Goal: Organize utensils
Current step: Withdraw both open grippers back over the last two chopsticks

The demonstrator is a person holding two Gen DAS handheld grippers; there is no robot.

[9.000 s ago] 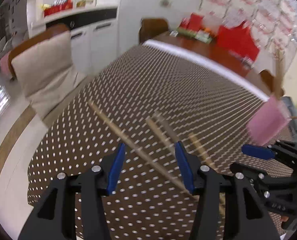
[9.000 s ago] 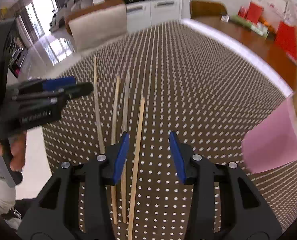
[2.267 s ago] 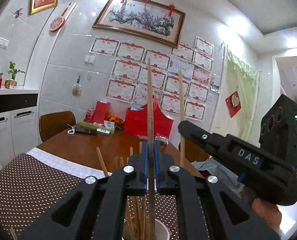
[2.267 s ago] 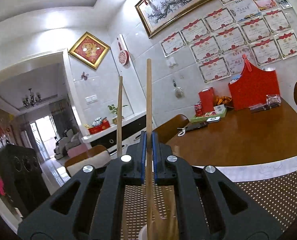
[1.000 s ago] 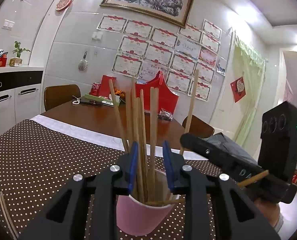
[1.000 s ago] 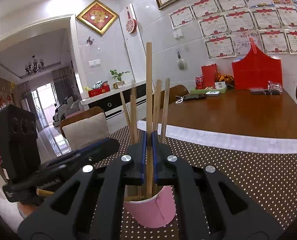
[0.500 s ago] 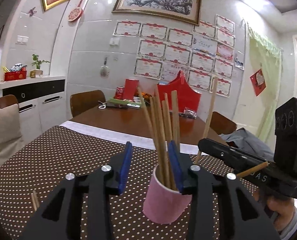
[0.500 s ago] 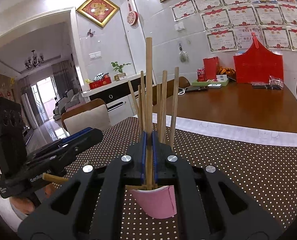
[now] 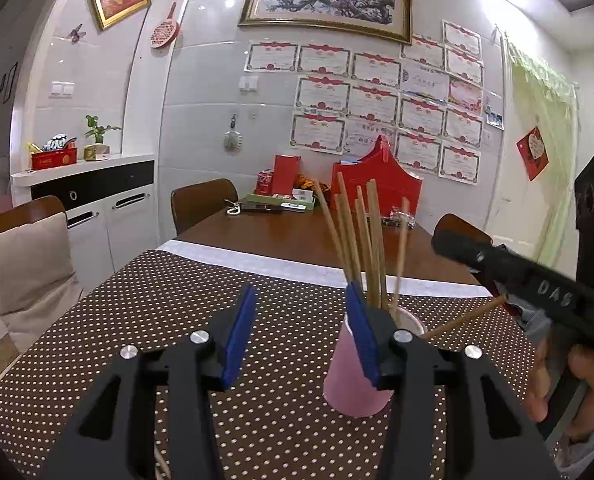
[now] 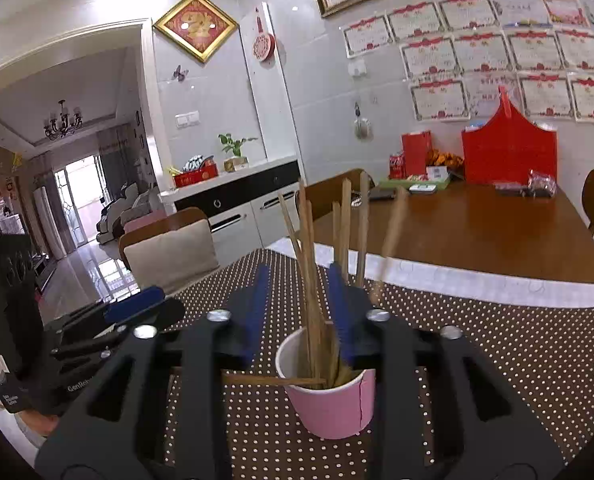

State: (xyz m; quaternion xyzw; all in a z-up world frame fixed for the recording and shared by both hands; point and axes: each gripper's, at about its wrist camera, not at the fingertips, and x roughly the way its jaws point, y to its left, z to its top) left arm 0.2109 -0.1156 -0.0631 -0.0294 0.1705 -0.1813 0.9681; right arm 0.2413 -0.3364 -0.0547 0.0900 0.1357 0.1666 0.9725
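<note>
Chopsticks (image 10: 311, 264) stand between right gripper (image 10: 297, 312) jaws, released | pink cup (image 10: 333, 404) below keeps them upright | left gripper (image 9: 299, 328) parted, empty, cup beside its right jaw

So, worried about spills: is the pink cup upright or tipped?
Upright. The pink cup stands on its base on the dotted tablecloth, chopsticks sticking up from it.

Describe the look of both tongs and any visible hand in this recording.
Both tongs, left and right, are matte black plastic with blue pads and silver screws. White lettering marks their bodies. A bare hand grips the right one; no cables show.
</note>
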